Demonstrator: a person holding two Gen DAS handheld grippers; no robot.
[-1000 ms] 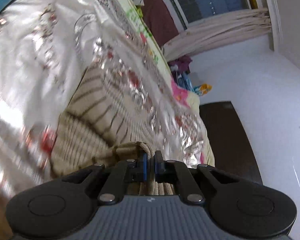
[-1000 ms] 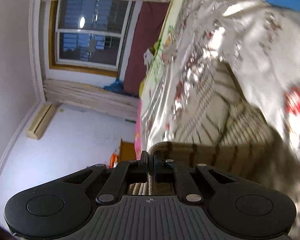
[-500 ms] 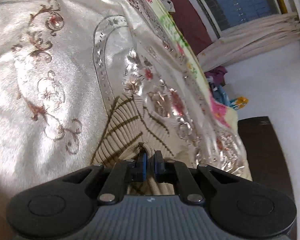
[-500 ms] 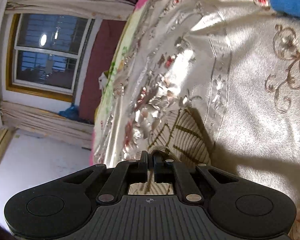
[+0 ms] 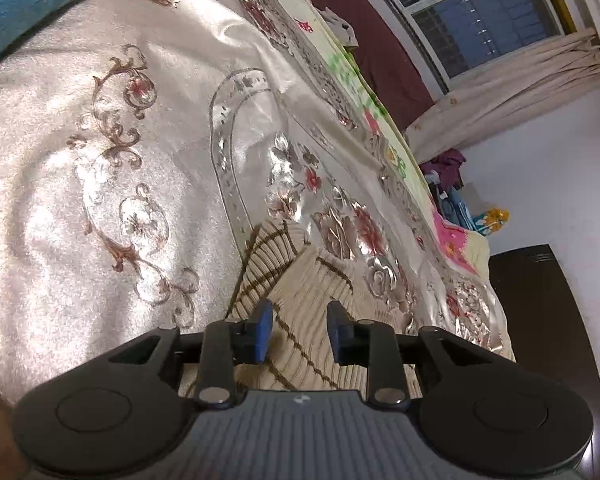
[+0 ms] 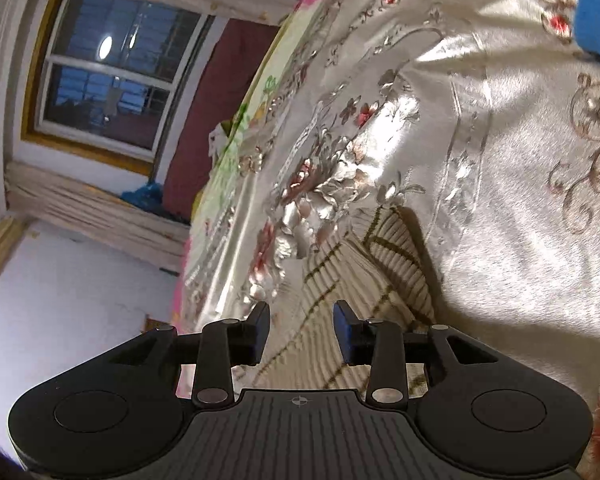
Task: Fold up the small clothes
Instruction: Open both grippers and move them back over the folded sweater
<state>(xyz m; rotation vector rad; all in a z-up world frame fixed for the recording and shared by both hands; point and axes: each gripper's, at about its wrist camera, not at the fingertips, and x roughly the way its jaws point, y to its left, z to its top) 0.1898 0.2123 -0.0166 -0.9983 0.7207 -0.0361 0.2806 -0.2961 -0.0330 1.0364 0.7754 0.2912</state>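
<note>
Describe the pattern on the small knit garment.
Beige ribbed knit crossed by thin dark brown lines; clearest in the left wrist view.

Bedroom. Bed covered with a shiny cream satin bedspread point(image 5: 148, 168) bearing embroidered floral scrollwork. Barred window point(image 5: 480, 20) in a yellow frame, dark outside; a lamp reflects in its glass. Cream curtain point(image 5: 512, 84) bunched beside it. White walls point(image 5: 560, 184). Dark wooden cabinet point(image 5: 540, 300) beside the bed.

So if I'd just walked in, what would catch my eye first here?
Probably the shiny embroidered bedspread, gleaming across the bed. On it, at the near edge, lies a beige striped knit garment, with the left claw and right claw over it, jaws opening and gripping nothing. Beyond the bed, a dark window shows night outside.
</note>
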